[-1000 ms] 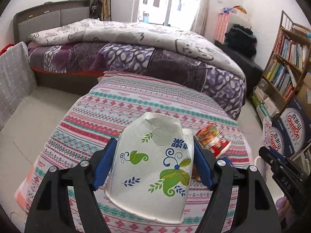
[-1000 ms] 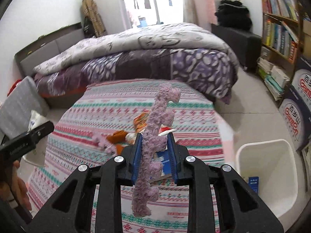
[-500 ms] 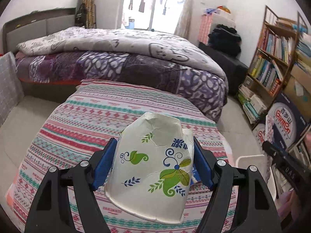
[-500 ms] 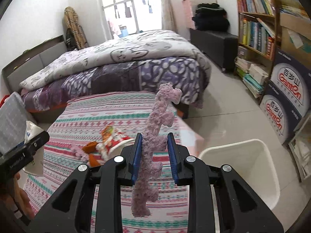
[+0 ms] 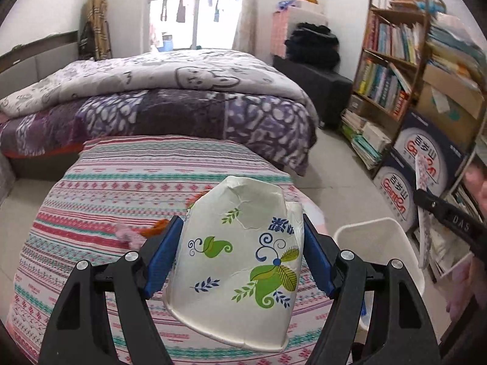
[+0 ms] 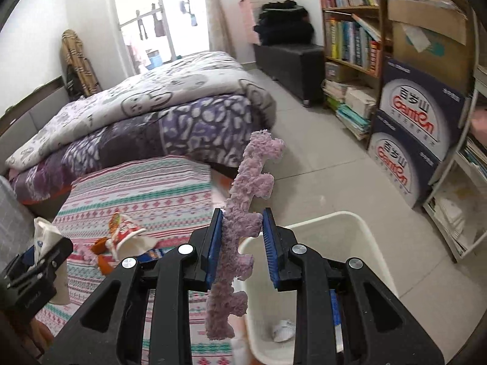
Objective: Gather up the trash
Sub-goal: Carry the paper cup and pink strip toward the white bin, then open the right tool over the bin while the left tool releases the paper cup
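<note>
Left wrist view shows the left gripper (image 5: 240, 258) clamped on a crumpled paper cup (image 5: 240, 267) printed with green leaves and blue swirls, its blue pads (image 5: 162, 255) pressing both sides, with the jaws spread wide to take the cup's width. The cup hangs above the striped tablecloth (image 5: 121, 182), and the white trash bin (image 5: 374, 237) stands on the floor just beside the table's right edge. From the right wrist view, the right gripper (image 6: 242, 243) is nearly closed on a fuzzy purple strip (image 6: 240, 213), which stands up past the pads and dangles below them, over the near rim of that bin (image 6: 322, 222); some scraps already lie at the bin's bottom. A red snack wrapper (image 6: 124, 228) and an orange scrap (image 6: 99, 246) remain on the cloth. The main risk, as I judge it, is releasing too early: the cup sits over the table, not the bin, so letting go now would drop it back on the cloth. The purple strip is long and light, so it could catch on the pad ridges or drape over the rim and slide to the floor. The dented cup is soft, so a tighter squeeze could fold it and let it slip. Both grippers heading for one narrow bin could also bump each other or knock the rim.
</note>
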